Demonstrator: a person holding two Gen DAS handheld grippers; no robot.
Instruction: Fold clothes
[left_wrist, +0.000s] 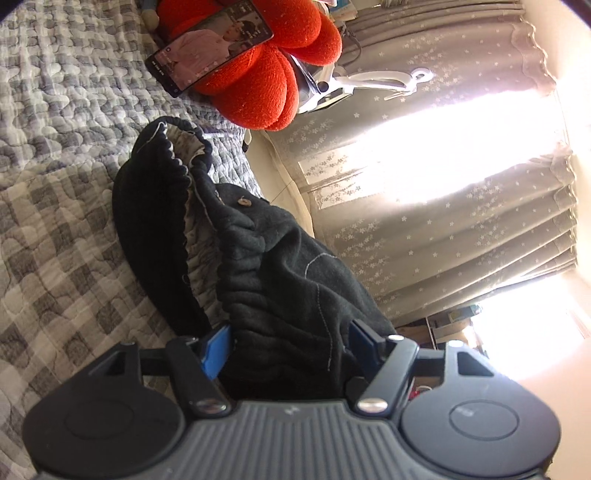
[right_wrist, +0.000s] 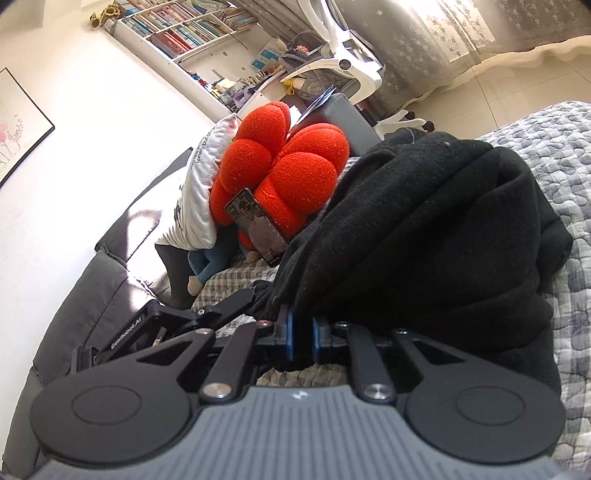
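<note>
A pair of black fleece trousers (left_wrist: 266, 258) with an elastic waistband and a small wooden button lies bunched on the grey checked quilt (left_wrist: 55, 229). My left gripper (left_wrist: 288, 343) stands wide, its blue pads on either side of a thick wad of the black cloth. In the right wrist view the same trousers (right_wrist: 424, 229) are heaped and partly lifted. My right gripper (right_wrist: 301, 328) is nearly shut, its blue pads pinching an edge of the black cloth. The other gripper's body (right_wrist: 177, 321) shows at the left.
An orange knotted cushion (left_wrist: 273, 66) with a phone (left_wrist: 210, 48) leaning on it sits at the head of the bed. A white pillow (right_wrist: 199, 184) and a dark headboard (right_wrist: 92, 288) are behind. Curtains (left_wrist: 443, 184), a white desk chair (right_wrist: 351, 66) and a bookshelf (right_wrist: 177, 26) stand beyond the bed.
</note>
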